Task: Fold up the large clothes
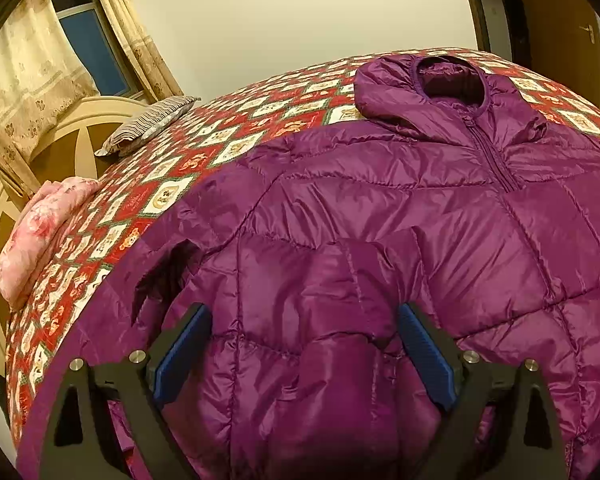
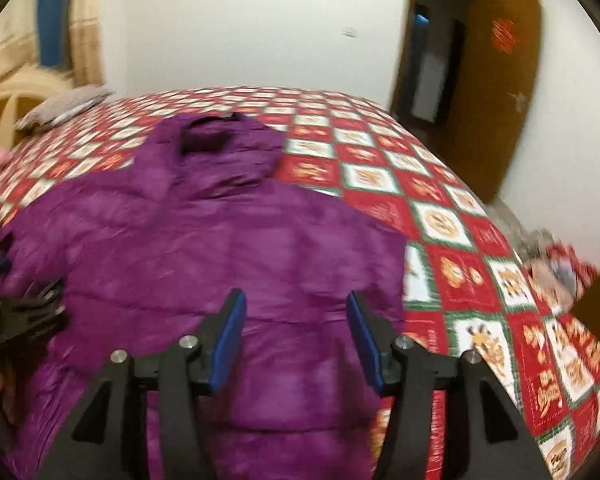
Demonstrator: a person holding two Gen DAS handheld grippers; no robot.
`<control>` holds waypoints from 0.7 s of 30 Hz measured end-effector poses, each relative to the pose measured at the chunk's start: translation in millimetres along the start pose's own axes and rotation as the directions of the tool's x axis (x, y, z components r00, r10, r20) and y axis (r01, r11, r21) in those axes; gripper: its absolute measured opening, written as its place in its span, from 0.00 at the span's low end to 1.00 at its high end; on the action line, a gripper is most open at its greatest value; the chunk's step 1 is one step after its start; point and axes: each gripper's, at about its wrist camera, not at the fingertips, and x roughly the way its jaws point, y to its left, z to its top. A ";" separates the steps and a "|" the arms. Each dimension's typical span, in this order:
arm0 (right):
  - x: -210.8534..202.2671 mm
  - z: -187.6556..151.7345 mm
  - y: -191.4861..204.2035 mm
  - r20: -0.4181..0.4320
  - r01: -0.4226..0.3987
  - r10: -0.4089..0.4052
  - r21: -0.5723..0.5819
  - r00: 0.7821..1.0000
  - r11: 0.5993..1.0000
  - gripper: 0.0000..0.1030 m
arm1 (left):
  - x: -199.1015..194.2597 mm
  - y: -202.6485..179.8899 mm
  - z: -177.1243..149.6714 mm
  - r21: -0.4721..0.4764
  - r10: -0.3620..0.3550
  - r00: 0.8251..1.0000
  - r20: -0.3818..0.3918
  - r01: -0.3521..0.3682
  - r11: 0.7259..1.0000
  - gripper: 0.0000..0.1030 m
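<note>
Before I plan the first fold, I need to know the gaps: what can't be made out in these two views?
- Purple jacket hem: cut off by the bottom edge in both wrist views.
- Its far sleeve: runs past the right edge in the left wrist view.
- Jacket seams and zipper: smeared by motion blur in the right wrist view.
- Left gripper: only a dark sliver at that view's left edge.

Both views look forward and downward along a gripper's two fingers, across a bed toward the far wall. The left wrist view sits close over the purple hooded down jacket, its hood upper right, the headboard at left. The right wrist view, blurred, takes in the jacket's other side, more of the checked bedspread and the door. Both share jacket, bedspread and wall.
</note>
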 end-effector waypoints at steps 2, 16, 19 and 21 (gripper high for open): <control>18.4 -7.4 9.4 -0.057 -0.022 0.022 -0.006 0.998 1.000 0.53 | 0.4 1.4 -0.4 -0.008 -0.008 1.000 -0.003 0.008 1.000 0.93; 44.6 -20.6 17.8 -0.089 0.013 -0.015 -0.020 0.996 1.000 0.54 | 1.7 2.5 -1.0 -0.018 -0.017 1.000 -0.006 0.017 1.000 0.94; 44.0 -21.9 19.6 -0.087 0.020 -0.023 -0.026 0.996 0.999 0.54 | 2.1 1.8 -1.2 -0.016 -0.014 1.000 -0.006 0.014 1.000 0.94; 44.1 -22.4 20.8 -0.087 0.025 -0.028 -0.031 0.996 0.999 0.54 | 2.2 1.4 -1.1 -0.015 -0.013 1.000 -0.006 0.012 1.000 0.95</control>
